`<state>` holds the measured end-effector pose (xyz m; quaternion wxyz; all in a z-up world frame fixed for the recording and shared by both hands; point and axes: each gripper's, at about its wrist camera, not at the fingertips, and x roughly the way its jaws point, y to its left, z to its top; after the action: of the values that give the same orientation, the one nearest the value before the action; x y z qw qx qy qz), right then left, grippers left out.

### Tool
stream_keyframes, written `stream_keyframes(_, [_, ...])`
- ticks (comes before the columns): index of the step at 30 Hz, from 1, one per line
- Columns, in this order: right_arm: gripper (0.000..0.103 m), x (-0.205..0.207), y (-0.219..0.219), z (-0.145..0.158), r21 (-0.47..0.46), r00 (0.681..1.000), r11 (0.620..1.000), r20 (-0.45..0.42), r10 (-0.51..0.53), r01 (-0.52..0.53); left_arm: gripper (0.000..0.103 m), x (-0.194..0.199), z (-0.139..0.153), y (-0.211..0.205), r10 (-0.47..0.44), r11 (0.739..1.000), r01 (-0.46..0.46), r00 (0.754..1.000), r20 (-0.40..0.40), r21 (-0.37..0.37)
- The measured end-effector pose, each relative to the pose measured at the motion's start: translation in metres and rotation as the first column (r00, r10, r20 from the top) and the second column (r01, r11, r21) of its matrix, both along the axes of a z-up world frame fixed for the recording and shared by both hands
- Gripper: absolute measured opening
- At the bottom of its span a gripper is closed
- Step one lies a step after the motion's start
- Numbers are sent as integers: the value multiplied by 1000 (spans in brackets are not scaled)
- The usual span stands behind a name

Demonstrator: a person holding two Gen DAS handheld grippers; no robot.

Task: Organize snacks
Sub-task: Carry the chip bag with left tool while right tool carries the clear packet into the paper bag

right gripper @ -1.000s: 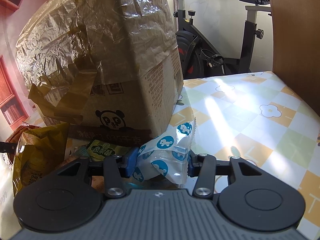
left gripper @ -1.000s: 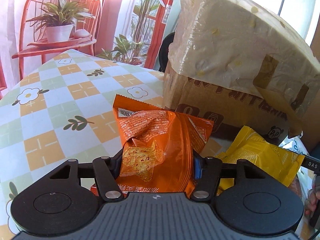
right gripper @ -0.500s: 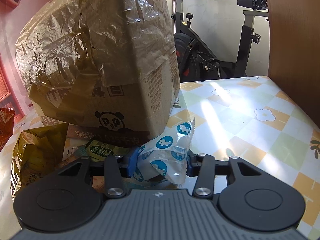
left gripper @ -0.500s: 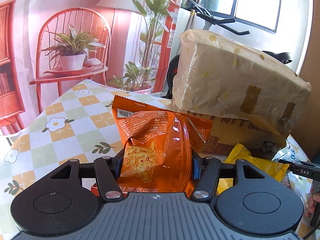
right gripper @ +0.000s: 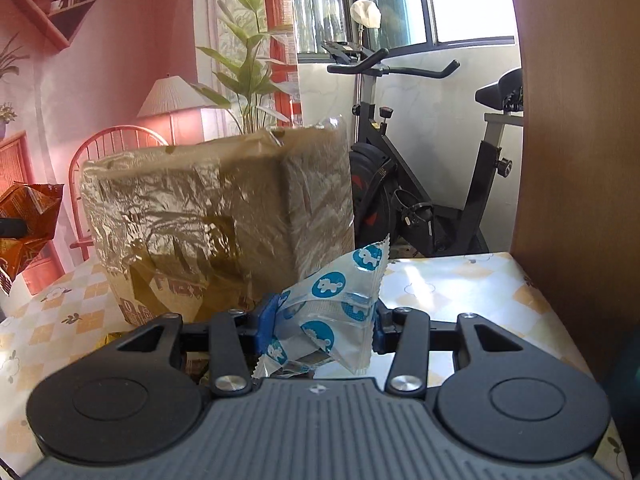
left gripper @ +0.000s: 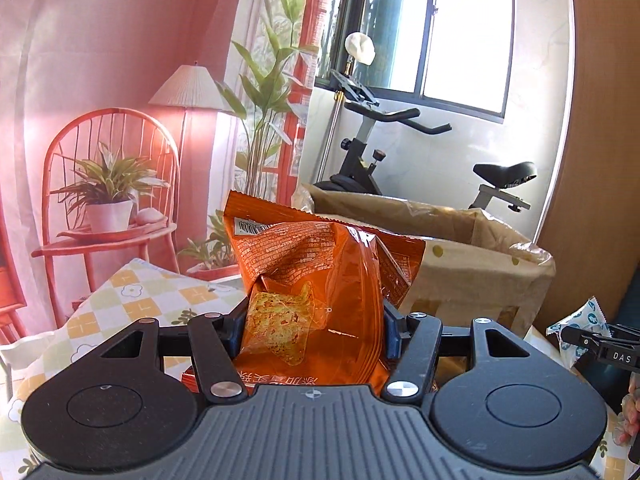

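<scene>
My left gripper [left gripper: 312, 332] is shut on an orange chip bag [left gripper: 316, 280] and holds it up high, level with the open top of the tape-wrapped cardboard box [left gripper: 472, 264]. The orange bag also shows at the left edge of the right wrist view [right gripper: 28, 220]. My right gripper [right gripper: 320, 328] is shut on a clear snack packet with blue bear dots [right gripper: 340, 304], lifted in front of the box [right gripper: 216, 216]. That packet also shows at the right of the left wrist view [left gripper: 576, 328].
The table has a checked cloth with flowers [right gripper: 460, 292]. A yellow snack bag [right gripper: 112, 338] lies below the box front. An exercise bike [right gripper: 420, 184] stands behind the table. A wooden panel [right gripper: 580, 160] rises on the right.
Both grippers have risen with their snacks. The box top, first above the cameras, now sits level with or below them, and its open inside shows in the left wrist view.
</scene>
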<state>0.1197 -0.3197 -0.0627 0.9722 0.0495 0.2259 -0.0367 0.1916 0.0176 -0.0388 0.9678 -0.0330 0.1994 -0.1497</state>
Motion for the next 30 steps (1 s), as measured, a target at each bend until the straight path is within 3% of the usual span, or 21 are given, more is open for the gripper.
stream_keyframes(7, [47, 40, 14, 63, -82, 996, 995, 55, 63, -58, 63, 37, 50, -42, -64, 998, 64, 997, 47, -12])
stream_keyframes(13, [47, 87, 22, 98, -89, 991, 991, 86, 103, -95, 63, 79, 71, -80, -80, 995, 75, 994, 72, 68])
stream_keyframes(21, [47, 154, 37, 74, -94, 992, 988, -43, 117, -121, 63, 134, 56, -114, -74, 988, 72, 997, 10, 136])
stream_keyframes(30, [50, 179, 35, 47, -95, 989, 990, -120, 90, -102, 67, 166, 27, -122, -74, 978, 88, 994, -82, 188])
